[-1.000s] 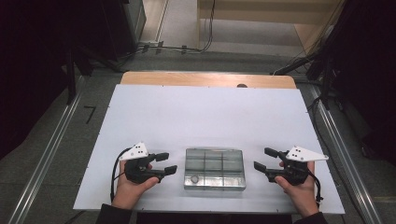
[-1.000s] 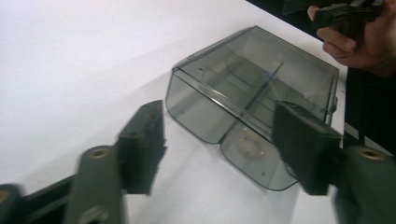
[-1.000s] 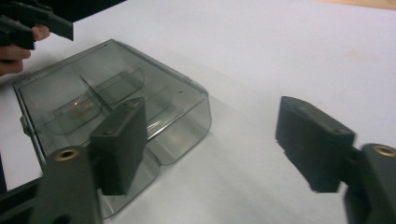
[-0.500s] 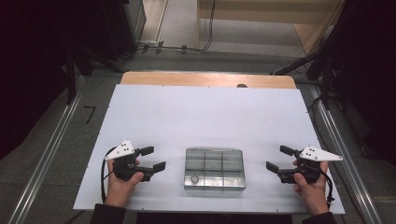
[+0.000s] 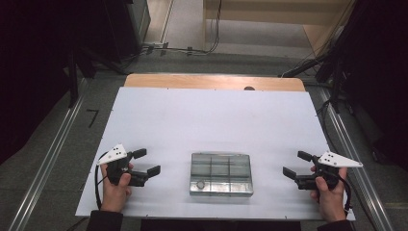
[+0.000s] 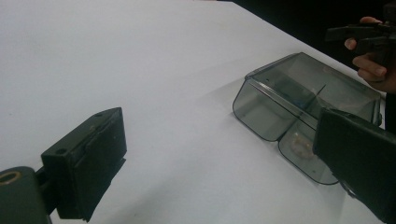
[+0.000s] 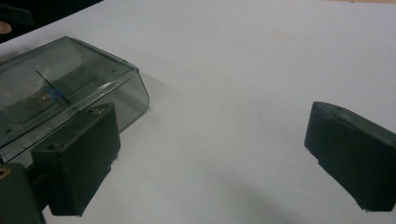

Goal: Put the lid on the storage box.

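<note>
- Table (image 5: 211,120): plain white sheet, with a tan wood strip at its 12 o'clock edge
- Box (image 5: 221,173): clear smoky grey plastic, with a small pale round thing in its 7 o'clock compartment
- Left gripper (image 5: 144,162): black jaws, white plate on top
- Right gripper (image 5: 294,165): black jaws, white plate on top
- Floor (image 5: 57,144): grey, dark at 9 and 3 o'clock

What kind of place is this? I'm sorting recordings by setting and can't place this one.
Probably a lab or workshop set up for recording, not a home. A white table holds just one clear plastic box, cables run across the floor behind it, and metal rails flank the table.
</note>
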A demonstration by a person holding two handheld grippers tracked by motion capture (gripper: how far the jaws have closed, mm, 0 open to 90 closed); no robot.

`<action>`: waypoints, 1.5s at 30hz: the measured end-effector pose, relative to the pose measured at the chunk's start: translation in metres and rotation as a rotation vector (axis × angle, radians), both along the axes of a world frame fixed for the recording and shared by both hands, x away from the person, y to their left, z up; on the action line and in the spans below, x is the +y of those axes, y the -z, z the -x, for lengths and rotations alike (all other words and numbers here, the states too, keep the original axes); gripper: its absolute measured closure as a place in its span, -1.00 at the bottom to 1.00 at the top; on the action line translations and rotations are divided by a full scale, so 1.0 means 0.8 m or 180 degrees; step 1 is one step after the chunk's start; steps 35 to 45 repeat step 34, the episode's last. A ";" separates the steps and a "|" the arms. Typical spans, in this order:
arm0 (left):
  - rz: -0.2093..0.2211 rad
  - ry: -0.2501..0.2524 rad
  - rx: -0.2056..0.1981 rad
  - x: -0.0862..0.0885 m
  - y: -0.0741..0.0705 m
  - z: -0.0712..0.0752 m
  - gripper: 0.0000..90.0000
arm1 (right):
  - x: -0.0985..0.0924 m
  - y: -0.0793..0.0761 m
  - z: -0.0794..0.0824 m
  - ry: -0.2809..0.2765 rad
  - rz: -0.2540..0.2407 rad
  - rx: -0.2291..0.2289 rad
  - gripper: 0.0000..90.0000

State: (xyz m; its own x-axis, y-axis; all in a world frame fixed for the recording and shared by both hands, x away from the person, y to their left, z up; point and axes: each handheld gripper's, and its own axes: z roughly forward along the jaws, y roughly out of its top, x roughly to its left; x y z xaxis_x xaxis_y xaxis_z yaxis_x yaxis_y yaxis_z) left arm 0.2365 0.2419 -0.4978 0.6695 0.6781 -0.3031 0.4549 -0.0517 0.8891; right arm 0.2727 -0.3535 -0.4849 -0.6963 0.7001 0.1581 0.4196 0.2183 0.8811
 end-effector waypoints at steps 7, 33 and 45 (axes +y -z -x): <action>-0.0054 -0.0067 -0.0021 0.006 0.003 -0.001 -0.99 | -0.015 0.002 -0.001 0.0041 -0.0012 0.0001 -1.00; -0.0088 -0.0138 -0.0116 0.017 0.009 -0.002 -1.00 | -0.043 0.014 -0.010 0.0192 -0.0128 0.0037 -1.00; -0.0094 -0.0136 -0.0113 0.017 0.010 -0.002 -1.00 | -0.043 0.013 -0.009 0.0195 -0.0134 0.0040 -1.00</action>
